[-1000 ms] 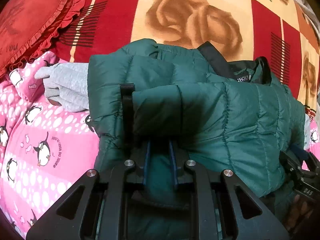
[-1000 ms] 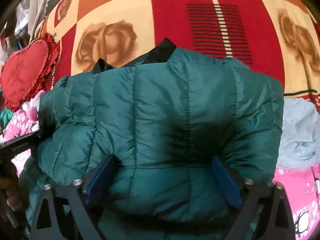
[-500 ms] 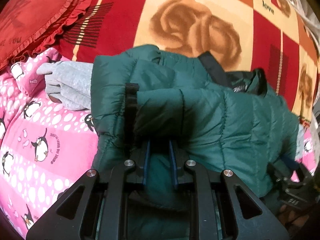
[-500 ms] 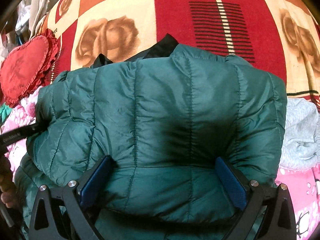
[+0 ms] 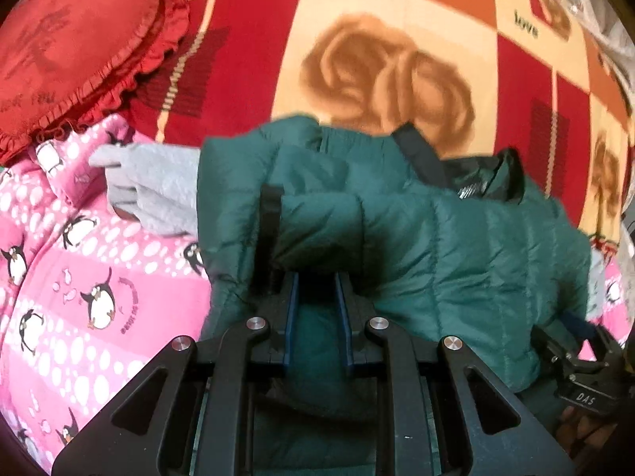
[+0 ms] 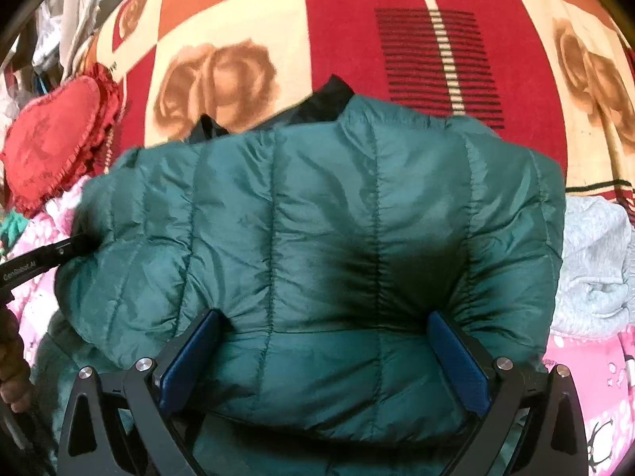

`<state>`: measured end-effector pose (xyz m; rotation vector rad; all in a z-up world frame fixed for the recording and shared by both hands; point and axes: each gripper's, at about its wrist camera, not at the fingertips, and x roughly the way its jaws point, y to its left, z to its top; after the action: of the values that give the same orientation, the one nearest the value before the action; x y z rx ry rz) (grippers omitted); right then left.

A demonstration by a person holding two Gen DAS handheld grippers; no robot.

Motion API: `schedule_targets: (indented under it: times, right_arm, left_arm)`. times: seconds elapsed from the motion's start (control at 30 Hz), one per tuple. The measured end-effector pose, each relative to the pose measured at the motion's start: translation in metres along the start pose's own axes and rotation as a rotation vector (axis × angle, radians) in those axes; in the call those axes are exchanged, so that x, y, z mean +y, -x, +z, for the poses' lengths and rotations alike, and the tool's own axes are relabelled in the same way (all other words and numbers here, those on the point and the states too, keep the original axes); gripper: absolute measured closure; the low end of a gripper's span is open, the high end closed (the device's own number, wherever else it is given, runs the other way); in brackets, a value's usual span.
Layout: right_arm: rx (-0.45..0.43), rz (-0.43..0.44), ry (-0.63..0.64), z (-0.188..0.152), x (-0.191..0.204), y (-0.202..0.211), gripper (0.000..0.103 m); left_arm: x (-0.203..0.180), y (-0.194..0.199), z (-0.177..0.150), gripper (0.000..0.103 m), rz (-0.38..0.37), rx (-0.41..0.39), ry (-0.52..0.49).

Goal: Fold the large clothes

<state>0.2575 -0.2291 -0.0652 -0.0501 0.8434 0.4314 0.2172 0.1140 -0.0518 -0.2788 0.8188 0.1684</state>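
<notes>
Jacket (image 6: 337, 238), green and quilted, lies bunched on the bed nearest both grippers. The left gripper (image 5: 316, 297) is pinched nearly closed on a fold of its near edge; the right gripper (image 6: 323, 341) stands wide, pads pressing a thick puffy fold. To fold cleanly, I'd carry both sides evenly. Grey garment (image 5: 158, 186) crowds the pink penguin cover (image 5: 79, 277); farther off, red heart cushion (image 5: 75, 51) and rose blanket (image 5: 389, 75).

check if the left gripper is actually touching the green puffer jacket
Touching. In the left wrist view the left gripper has its jaws nearly shut on a fold of the green puffer jacket, with fabric pinched between the blue pads.
</notes>
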Motion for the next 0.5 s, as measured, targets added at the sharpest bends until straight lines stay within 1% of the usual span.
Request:
schedule_targets:
  times: [0.07,0.1,0.17,0.2,0.23,0.3,0.33,0.37,0.5]
  right_arm:
    - [-0.058,0.02,-0.021,0.003,-0.002,0.012,0.0]
    - [-0.08,0.017,-0.023,0.005,-0.003,0.017,0.0]
    - [-0.129,-0.019,-0.018,0.008,-0.004,0.025,0.0]
    - [-0.134,-0.031,-0.02,0.008,-0.005,0.026,0.0]
    - [-0.13,-0.04,-0.03,0.008,-0.008,0.024,0.0]
    - [-0.073,-0.028,-0.063,0.005,-0.017,0.011,0.0]
    - [-0.043,-0.027,-0.081,0.003,-0.021,0.004,0.0]
    - [-0.036,-0.019,-0.087,0.002,-0.024,0.001,0.0]
    - [-0.08,-0.018,-0.086,0.004,-0.024,0.011,0.0]
  left_arm:
    - [0.001,0.006,0.003,0.086,-0.018,-0.017,0.015]
    - [0.002,0.007,0.004,0.086,-0.023,-0.022,0.017]
    - [0.001,0.007,0.006,0.086,-0.022,-0.023,0.008]
    - [0.002,0.003,0.006,0.086,-0.011,-0.009,0.006]
    - [0.003,-0.004,0.005,0.086,0.002,0.016,0.007]
    - [0.007,-0.018,0.002,0.086,0.013,0.07,0.014]
    - [0.01,-0.024,0.001,0.086,0.006,0.09,0.028]
    - [0.011,-0.027,0.0,0.086,-0.001,0.095,0.036]
    - [0.005,-0.019,0.002,0.086,0.016,0.075,0.009]
